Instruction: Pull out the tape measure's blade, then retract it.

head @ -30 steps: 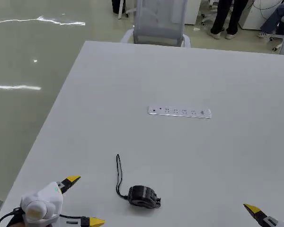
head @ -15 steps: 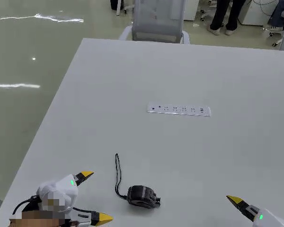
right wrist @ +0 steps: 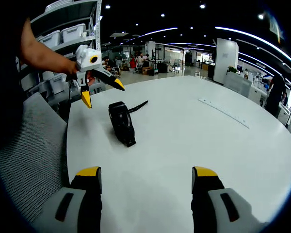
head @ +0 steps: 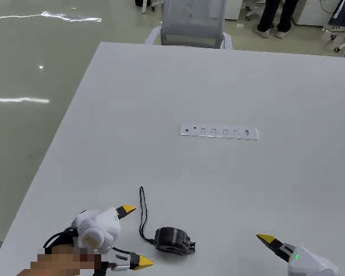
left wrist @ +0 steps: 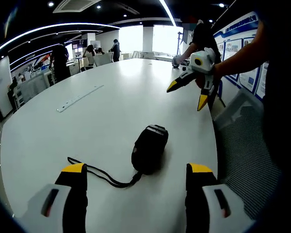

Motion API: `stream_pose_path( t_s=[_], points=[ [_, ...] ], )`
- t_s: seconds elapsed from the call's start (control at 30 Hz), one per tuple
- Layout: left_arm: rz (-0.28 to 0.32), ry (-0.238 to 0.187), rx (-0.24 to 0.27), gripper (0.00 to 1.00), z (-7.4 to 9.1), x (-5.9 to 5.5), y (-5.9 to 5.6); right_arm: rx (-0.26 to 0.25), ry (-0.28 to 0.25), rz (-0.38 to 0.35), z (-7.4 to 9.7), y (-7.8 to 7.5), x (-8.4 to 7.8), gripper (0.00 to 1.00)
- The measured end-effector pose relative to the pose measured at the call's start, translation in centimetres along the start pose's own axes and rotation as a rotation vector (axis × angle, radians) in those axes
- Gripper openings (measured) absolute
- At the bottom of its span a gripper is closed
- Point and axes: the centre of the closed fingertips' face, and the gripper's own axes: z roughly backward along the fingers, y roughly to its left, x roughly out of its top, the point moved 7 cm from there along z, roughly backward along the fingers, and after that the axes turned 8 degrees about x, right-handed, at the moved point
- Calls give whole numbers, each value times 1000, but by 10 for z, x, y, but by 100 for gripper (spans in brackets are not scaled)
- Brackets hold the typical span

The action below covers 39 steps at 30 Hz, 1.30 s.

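Observation:
A black tape measure point(head: 174, 240) lies on the white table point(head: 218, 86) near its front edge, its thin black cord point(head: 142, 210) trailing away behind it. My left gripper point(head: 135, 236) stands open just left of the tape measure; in the left gripper view the tape measure point(left wrist: 150, 147) sits a short way ahead between the yellow-tipped jaws, its blade fully inside. My right gripper point(head: 264, 238) is open at the lower right, apart from the tape measure point(right wrist: 121, 122), with nothing between its jaws. The left gripper point(right wrist: 100, 86) also appears beyond the tape measure in the right gripper view.
A white power strip point(head: 218, 131) lies across the middle of the table. A grey chair point(head: 194, 22) stands at the far edge. People stand far off on the glossy floor point(head: 29, 69). The table's left edge runs close to my left gripper.
Both grippers have moved in toward the tape measure, the left from the lower left, the right from the lower right. The tape measure has not moved.

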Motion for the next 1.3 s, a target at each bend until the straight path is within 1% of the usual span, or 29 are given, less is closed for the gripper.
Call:
stream_pose_path(
  t_s=[0.2, 0.3, 0.43, 0.5, 0.63, 0.73, 0.8, 0.9, 0.97, 1.03, 1.07, 1.13, 1.2, 1.27, 1.3],
  points=[
    [-27, 11, -32, 78, -13, 6, -2, 38, 4, 22, -18, 0, 10, 73],
    [-56, 14, -50, 75, -19, 12, -4, 58, 8, 28, -27, 1, 12, 72],
    [-85, 16, -65, 74, -28, 18, -6, 79, 15, 45, -36, 1, 18, 71],
    [-104, 13, -83, 73, -32, 21, -8, 86, 15, 50, -39, -1, 21, 70],
    [-139, 27, -110, 71, -40, 24, -11, 103, 17, 61, -48, -1, 25, 68],
    [-167, 42, -131, 69, -45, 25, -13, 125, 35, 70, -58, 0, 26, 66],
    [-177, 44, -133, 67, -49, 25, -13, 137, 49, 76, -63, 0, 24, 64],
    [-213, 78, -140, 63, -54, 21, -14, 153, 65, 69, -72, -2, 23, 63],
    [-214, 91, -149, 60, -57, 22, -16, 156, 66, 65, -77, -2, 23, 62],
    [-219, 122, -154, 58, -60, 22, -18, 165, 68, 60, -83, -1, 24, 60],
    [-231, 117, -156, 57, -62, 23, -19, 173, 73, 67, -86, 1, 25, 59],
    [-236, 114, -168, 56, -65, 26, -22, 189, 90, 77, -92, 3, 26, 57],
    [-248, 122, -174, 56, -68, 27, -23, 199, 100, 84, -97, 3, 27, 55],
    [-258, 128, -177, 55, -71, 29, -25, 212, 124, 101, -100, 4, 27, 51],
    [-257, 135, -187, 55, -73, 29, -25, 219, 132, 110, -103, 3, 27, 50]
  ],
)
